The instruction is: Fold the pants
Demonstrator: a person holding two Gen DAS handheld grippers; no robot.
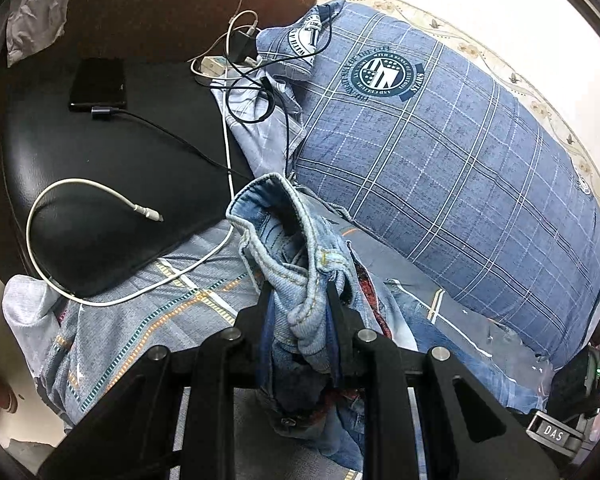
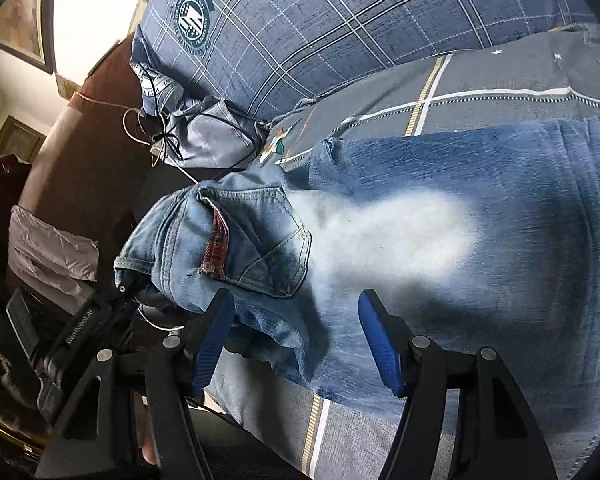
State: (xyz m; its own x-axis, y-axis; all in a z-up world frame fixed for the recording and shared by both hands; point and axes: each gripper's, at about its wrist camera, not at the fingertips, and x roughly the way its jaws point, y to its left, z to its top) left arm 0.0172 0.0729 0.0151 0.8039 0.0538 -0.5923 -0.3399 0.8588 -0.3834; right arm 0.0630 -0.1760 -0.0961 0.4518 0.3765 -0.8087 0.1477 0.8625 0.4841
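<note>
Light blue jeans (image 2: 440, 216) lie spread on a grey patterned bedsheet (image 2: 500, 76). My left gripper (image 1: 300, 292) is shut on the jeans' waistband (image 1: 292, 240), which bunches up between its black fingers. In the right wrist view the left gripper (image 2: 130, 290) shows at the left, holding the waistband corner. My right gripper (image 2: 296, 308) is open, its blue pads (image 2: 212, 344) apart just above the jeans near the back pocket (image 2: 268, 248), holding nothing.
A blue plaid pillow (image 1: 440, 152) lies behind the jeans. A black cushion (image 1: 112, 168) at the left carries a dark phone (image 1: 98, 84), a white cable (image 1: 100, 200) and a tangle of chargers (image 1: 240, 56). A brown headboard (image 1: 172, 4) stands behind.
</note>
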